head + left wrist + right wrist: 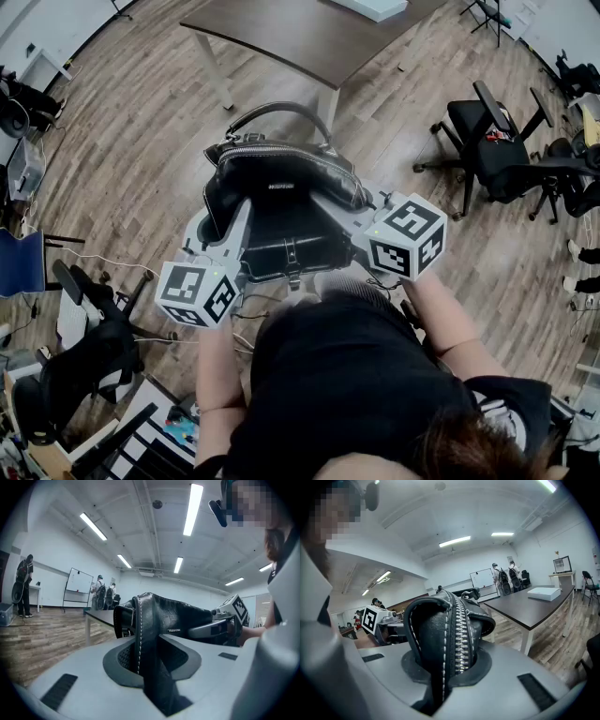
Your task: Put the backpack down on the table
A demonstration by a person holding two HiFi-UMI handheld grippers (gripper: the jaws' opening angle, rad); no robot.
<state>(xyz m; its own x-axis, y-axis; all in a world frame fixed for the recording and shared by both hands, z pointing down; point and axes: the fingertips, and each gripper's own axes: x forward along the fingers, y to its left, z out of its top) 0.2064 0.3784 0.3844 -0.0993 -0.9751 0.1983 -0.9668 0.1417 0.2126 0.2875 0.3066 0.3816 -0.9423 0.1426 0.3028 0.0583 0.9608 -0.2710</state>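
Note:
A black leather backpack (pixel 281 202) hangs in the air in front of me, over the wood floor and short of the dark brown table (pixel 300 37). My left gripper (pixel 225 246) holds its left side; in the left gripper view this gripper (pixel 150 667) is shut on a stitched leather edge of the backpack (pixel 173 616). My right gripper (pixel 361 230) holds the right side; in the right gripper view it (pixel 445 667) is shut on the zippered edge of the backpack (pixel 440 625). The top handle points toward the table (pixel 529 604).
A white box (pixel 543 592) lies on the table. Black office chairs (pixel 492 141) stand at the right and another chair (pixel 84 347) at the lower left. People stand by a whiteboard (pixel 79 581) far off.

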